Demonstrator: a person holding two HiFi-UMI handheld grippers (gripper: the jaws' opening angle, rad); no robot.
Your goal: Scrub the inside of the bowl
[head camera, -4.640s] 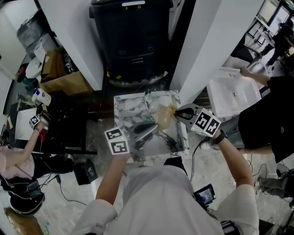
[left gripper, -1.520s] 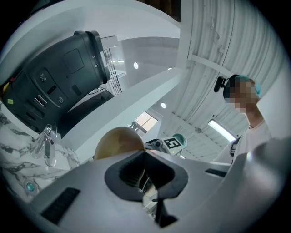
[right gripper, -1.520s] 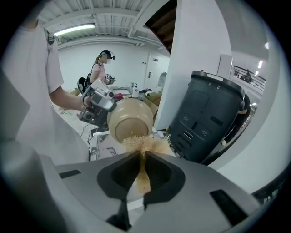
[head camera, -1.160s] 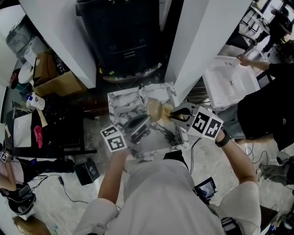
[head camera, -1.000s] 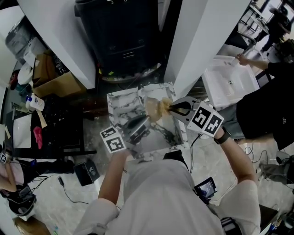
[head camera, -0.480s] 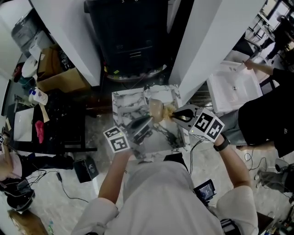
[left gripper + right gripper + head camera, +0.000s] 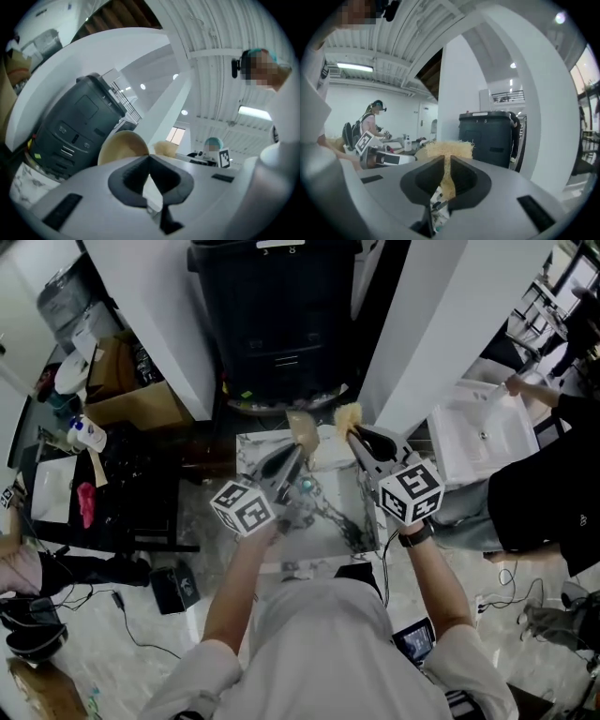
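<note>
**A:** Nearest the camera, who holds what?

**B:** The left tongs [image 7: 149,159] are pinched together on the rim of the tan bowl [image 7: 301,429]. The right tongs [image 7: 443,161] are clamped on a straw-coloured scrubber [image 7: 348,416], its tuft standing past the tips.

**A:** And how do the two lie?

**B:** Both are held up over the far edge of the marble worktop [image 7: 319,538], the bowl on the left and the scrubber just beside it on the right, with a gap between them and no contact. The right hand looks the one to close that gap, moving leftward into the bowl.

**A:** Anything in the bowl?

**B:** Nothing shows, though its inside is hard to read. Beyond stands a dark bin [image 7: 281,315].
</note>
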